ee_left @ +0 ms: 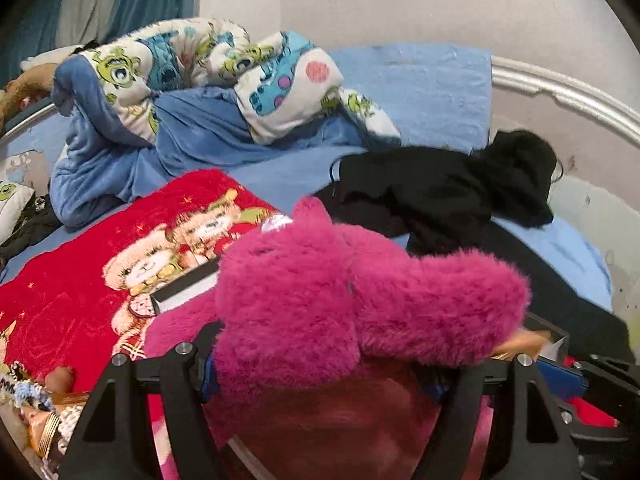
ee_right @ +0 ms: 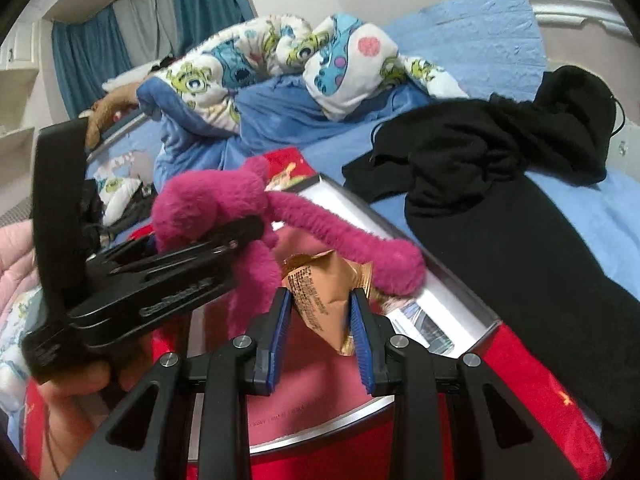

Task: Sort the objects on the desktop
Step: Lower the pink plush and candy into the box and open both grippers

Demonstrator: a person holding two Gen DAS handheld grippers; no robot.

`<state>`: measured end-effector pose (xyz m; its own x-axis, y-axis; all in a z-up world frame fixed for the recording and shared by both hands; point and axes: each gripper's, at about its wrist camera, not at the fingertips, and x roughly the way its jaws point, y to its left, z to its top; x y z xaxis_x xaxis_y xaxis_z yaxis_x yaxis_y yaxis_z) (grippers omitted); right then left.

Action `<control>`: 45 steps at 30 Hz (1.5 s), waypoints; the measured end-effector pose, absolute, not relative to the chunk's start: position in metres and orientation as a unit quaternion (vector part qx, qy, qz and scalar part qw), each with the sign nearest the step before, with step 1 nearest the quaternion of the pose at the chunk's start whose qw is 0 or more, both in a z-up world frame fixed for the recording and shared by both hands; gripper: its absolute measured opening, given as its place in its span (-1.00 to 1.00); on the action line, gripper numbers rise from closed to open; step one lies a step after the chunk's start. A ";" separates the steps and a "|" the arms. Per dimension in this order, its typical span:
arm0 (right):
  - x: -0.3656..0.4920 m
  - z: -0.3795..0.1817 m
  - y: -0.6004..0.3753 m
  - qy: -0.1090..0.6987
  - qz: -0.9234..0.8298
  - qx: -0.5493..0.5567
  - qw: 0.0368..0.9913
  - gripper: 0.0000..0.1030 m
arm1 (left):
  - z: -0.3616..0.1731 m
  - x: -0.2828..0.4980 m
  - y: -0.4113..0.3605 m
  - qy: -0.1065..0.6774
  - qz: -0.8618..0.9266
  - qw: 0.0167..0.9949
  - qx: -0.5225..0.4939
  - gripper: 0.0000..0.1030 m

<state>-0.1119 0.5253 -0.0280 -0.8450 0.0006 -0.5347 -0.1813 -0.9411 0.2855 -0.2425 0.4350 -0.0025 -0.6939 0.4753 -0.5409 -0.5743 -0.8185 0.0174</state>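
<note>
Two grippers we hold over a red blanket [ee_left: 60, 300] on the bed. Our left gripper [ee_left: 328, 364] clamps the pink plush toy [ee_left: 320, 292], its long arm reaching right beyond the fingers. Our right gripper [ee_right: 320, 312] pinches a brown snack packet [ee_right: 320, 292] (long axis tilted upward), above an open box [ee_right: 460, 304]; blue curtains [ee_right: 88, 52] behind.

— Right gripper [ee_right: 320, 328], build? 
— Black angular frame, triangular cut-outs, round silver screws at the pivots, ribbed blue pads [ee_right: 280, 330] inside each finger.

— Left gripper [ee_right: 240, 236]? 
— Same black frame; embossed lettering along its side, too blurred to read. A pink quilted sleeve [ee_right: 14, 256], apparently, at the frame edge.
</note>
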 end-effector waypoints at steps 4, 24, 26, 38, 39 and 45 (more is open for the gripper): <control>-0.121 -0.036 0.513 0.137 0.941 -0.304 0.054 -0.47 | -0.021 -0.253 0.439 0.102 0.901 0.298 -0.300 0.48; -0.121 -0.050 0.495 0.111 0.936 -0.326 0.071 -0.49 | -0.038 -0.246 0.446 0.159 0.901 0.275 -0.296 0.48; -0.117 -0.050 0.499 0.110 0.937 -0.323 0.079 -0.48 | -0.038 -0.244 0.446 0.164 0.903 0.269 -0.292 0.49; -0.095 -0.044 0.518 0.148 0.938 -0.299 0.088 -0.41 | -0.035 -0.228 0.450 0.197 0.906 0.264 -0.265 0.89; -0.093 -0.043 0.520 0.153 0.938 -0.296 0.092 -0.30 | -0.034 -0.229 0.449 0.197 0.904 0.267 -0.271 1.00; -0.084 -0.031 0.523 0.161 0.941 -0.270 0.125 0.37 | -0.029 -0.227 0.449 0.208 0.898 0.268 -0.278 1.00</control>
<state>-0.0836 0.5230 -0.0310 -0.8226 0.1485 -0.5488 -0.3223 -0.9170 0.2350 -0.2274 0.4486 -0.0293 -0.7012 0.3664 -0.6117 -0.5983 -0.7689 0.2253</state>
